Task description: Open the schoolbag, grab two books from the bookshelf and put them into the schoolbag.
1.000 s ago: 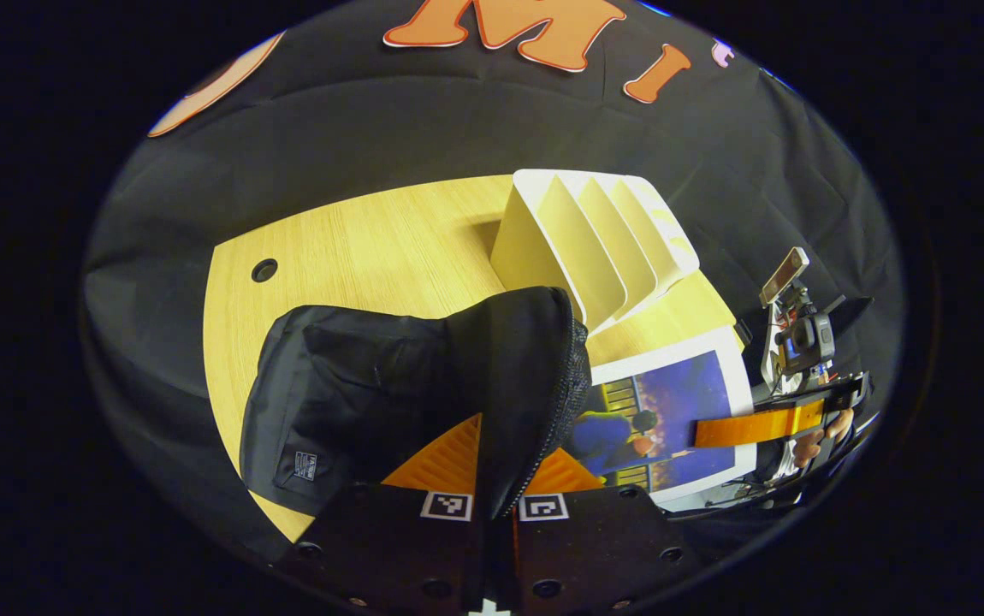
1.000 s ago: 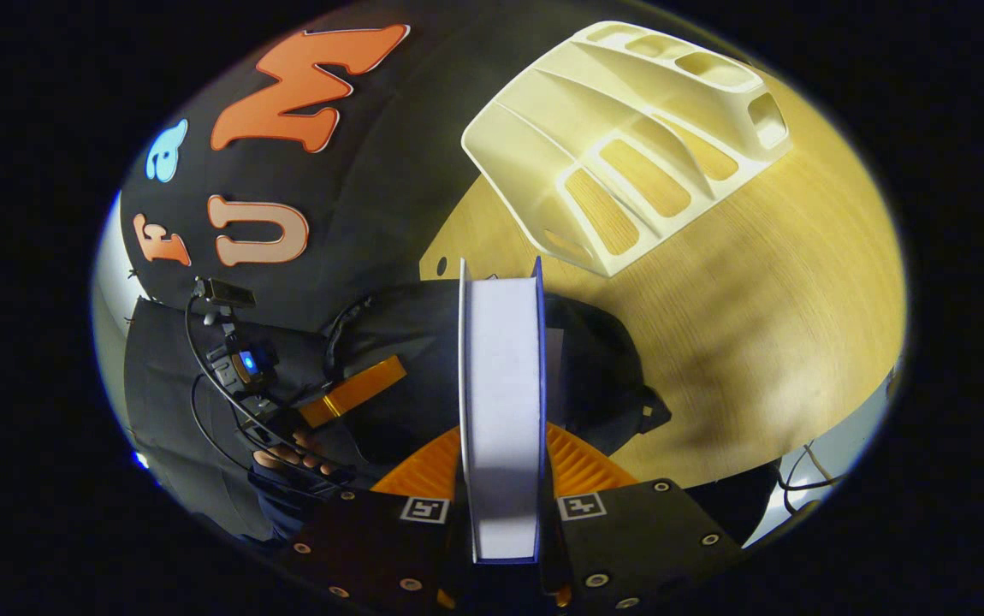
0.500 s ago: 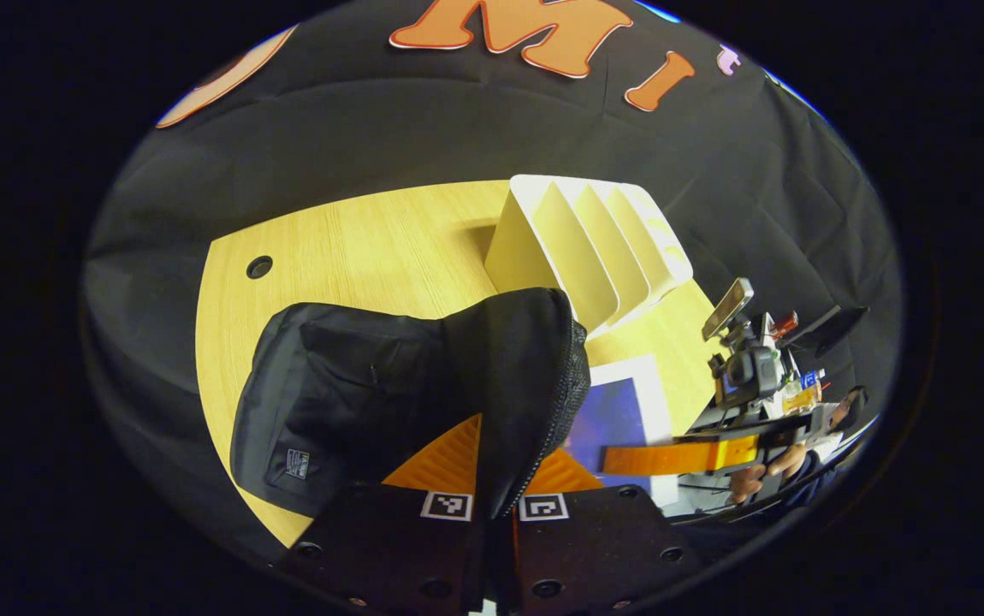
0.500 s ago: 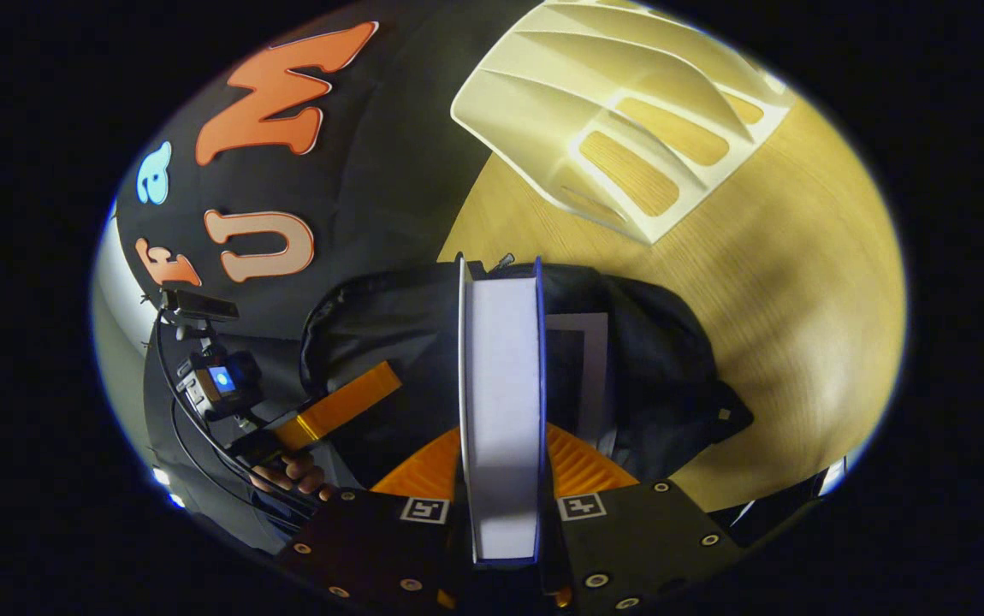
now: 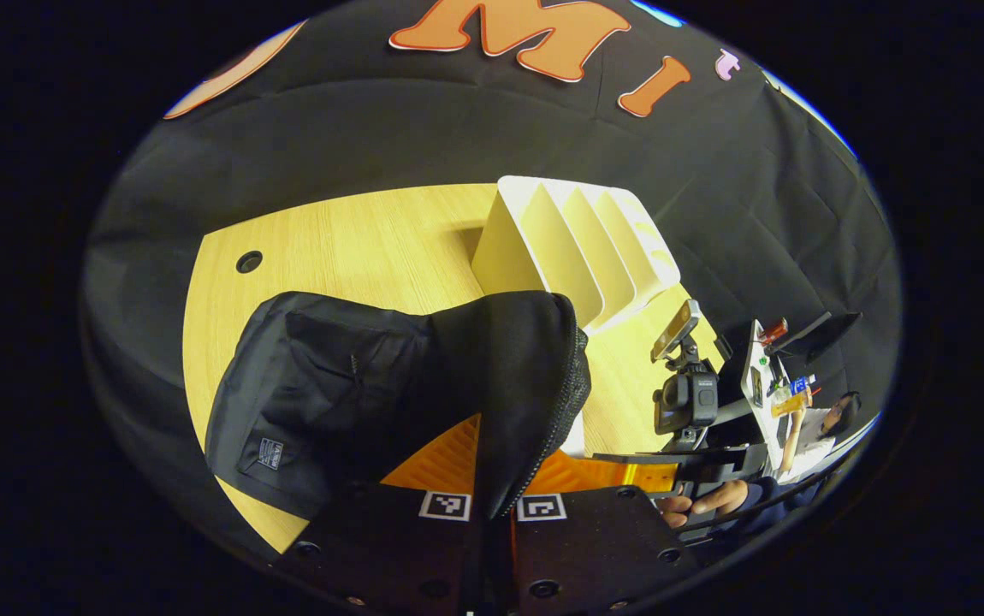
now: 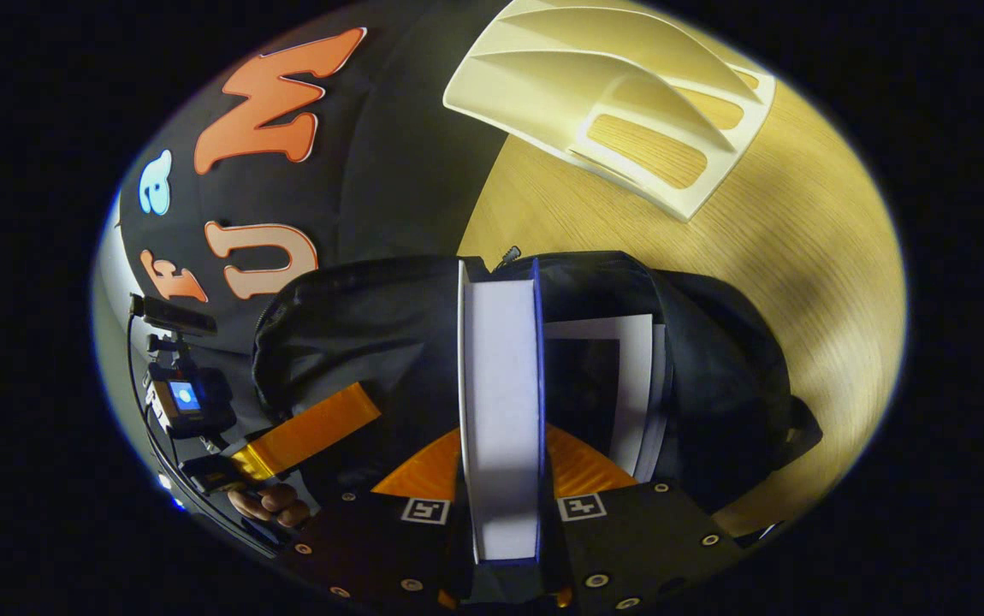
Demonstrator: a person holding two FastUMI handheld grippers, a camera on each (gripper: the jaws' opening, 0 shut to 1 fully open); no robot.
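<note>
Both pairs of jaws are closed on something: your left gripper point(image 5: 494, 500) has its fingers pinched tight on the zippered edge of the black schoolbag point(image 5: 346, 398), holding that flap lifted, while your right gripper point(image 6: 502, 505) clamps a white-edged book point(image 6: 500, 411) upright between its two fingers. In the right gripper view you can see that book standing over the bag's open mouth, its far end down among the black fabric; how deep it sits you cannot tell. Just beside it, already inside the schoolbag, lies a second book point(image 6: 620, 385), its white border and dark cover showing in the opening. The cream bookshelf point(image 5: 577, 248) stands on the wooden table point(image 5: 346, 248) just behind the bag, and the slots you can see into hold nothing. In the left gripper view your right gripper shows low on the right with your hand point(image 5: 697, 505) on it; in the right gripper view your left gripper's orange finger point(image 6: 308, 432) lies against the bag's left side.
</note>
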